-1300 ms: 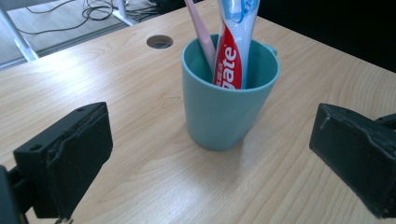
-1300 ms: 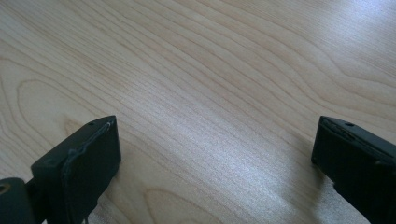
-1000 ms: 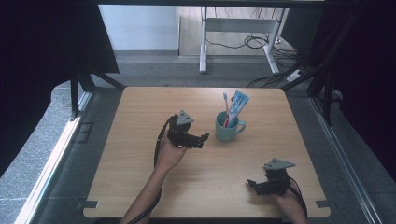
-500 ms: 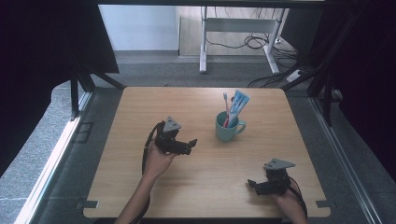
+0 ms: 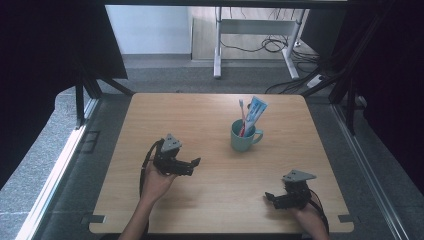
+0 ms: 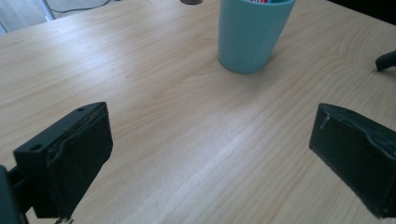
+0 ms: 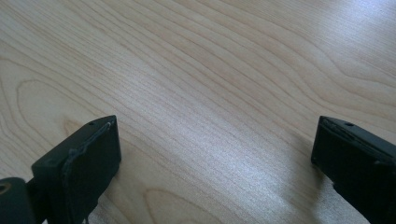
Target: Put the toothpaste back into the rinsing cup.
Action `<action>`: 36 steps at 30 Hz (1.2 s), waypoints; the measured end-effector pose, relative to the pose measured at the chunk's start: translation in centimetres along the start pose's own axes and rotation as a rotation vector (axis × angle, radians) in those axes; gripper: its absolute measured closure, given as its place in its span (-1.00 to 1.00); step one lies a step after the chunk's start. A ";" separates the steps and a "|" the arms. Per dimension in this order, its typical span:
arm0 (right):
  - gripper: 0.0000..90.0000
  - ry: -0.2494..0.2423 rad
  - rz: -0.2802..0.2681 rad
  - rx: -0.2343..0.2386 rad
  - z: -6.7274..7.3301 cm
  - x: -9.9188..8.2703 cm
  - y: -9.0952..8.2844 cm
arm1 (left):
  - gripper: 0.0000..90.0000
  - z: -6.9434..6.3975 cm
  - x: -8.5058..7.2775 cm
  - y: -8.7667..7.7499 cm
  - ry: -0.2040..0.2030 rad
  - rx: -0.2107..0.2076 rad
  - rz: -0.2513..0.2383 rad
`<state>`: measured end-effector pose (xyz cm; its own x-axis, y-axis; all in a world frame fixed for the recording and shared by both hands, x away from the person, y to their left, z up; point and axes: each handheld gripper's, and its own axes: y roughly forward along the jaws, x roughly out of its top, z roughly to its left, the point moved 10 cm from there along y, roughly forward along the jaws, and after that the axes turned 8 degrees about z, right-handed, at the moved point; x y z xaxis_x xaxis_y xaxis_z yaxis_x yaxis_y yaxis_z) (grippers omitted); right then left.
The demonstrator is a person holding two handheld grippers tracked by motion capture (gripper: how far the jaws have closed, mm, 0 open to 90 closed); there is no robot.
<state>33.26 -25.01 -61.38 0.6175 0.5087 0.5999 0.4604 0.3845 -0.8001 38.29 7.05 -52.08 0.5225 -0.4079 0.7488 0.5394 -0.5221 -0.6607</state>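
- Cup (image 5: 242, 137): rigid, smooth, likely slippery; top-heavy with toothbrush (image 5: 241, 116) and toothpaste (image 5: 255, 112); grip mid-body
- Left tongs (image 5: 196, 163): wide, empty
- Right tongs (image 5: 269, 197): wide, empty, resting near tabletop (image 5: 200, 115)

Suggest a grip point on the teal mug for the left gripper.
Probably the lower body of the teal mug, jaws across its round wall, approaching level from the left gripper side. The handle sticks out on the far side, away from that gripper, and the toothbrush and toothpaste tube block the rim from above. The jaws stand wide open.
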 end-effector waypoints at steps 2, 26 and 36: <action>-0.98 0.000 0.000 0.000 0.0 0.0 0.0 | -1.00 0.0 -0.6 -0.3 -0.003 -0.002 0.003; -0.98 -0.002 -0.003 -0.002 0.0 0.0 0.0 | -1.00 0.3 -7.7 -2.0 -0.066 0.029 0.043; -0.97 0.000 -0.003 -0.002 0.0 0.0 0.0 | -1.00 -0.2 -11.1 -1.4 -0.075 0.041 0.114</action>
<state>33.30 -25.02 -61.36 0.6164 0.5072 0.6024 0.4638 0.3844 -0.7982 31.60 12.13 -59.49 0.6292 -0.4045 0.6637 0.4991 -0.4443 -0.7440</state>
